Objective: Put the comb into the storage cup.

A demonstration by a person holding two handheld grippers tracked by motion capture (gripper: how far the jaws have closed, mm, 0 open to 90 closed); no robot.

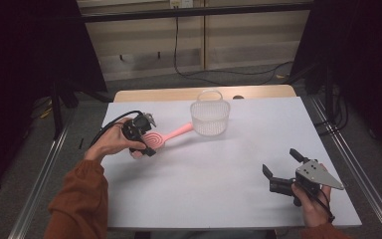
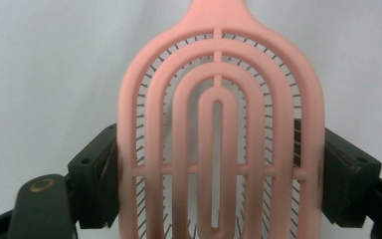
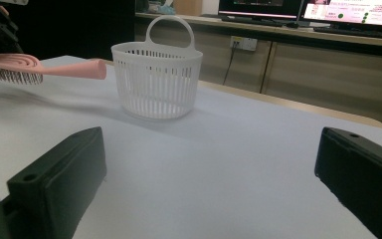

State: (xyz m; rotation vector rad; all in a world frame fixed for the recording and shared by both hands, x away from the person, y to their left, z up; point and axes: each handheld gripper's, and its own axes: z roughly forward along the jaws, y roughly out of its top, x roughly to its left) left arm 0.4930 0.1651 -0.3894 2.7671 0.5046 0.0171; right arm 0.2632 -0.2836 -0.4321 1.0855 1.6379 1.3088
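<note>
High view: the person's left gripper [image 1: 142, 137] has its jaws clamped on the head of a pink hairbrush [image 1: 166, 135], one jaw on each edge of the head. The brush is lifted clear of the white table [image 1: 219, 169], and its handle reaches toward the white slotted basket [image 1: 209, 117], the tip ending just beside the basket's wall. The left gripper view shows the hairbrush [image 2: 219, 134] from its back, with the ringed openings and thin bristles behind them, and the black pads pressing on both sides of the head.

The basket stands upright toward the far edge of the table, its loop handle up. Seen from the right gripper view, the hairbrush [image 3: 40, 67] hangs level, bristles down, to the left of the basket [image 3: 156, 79] and above the tabletop.

The right gripper [image 1: 284, 164] sits well apart from the basket, near the table's front right corner, held in the person's hand, with its jaws spread wide and nothing between them.
</note>
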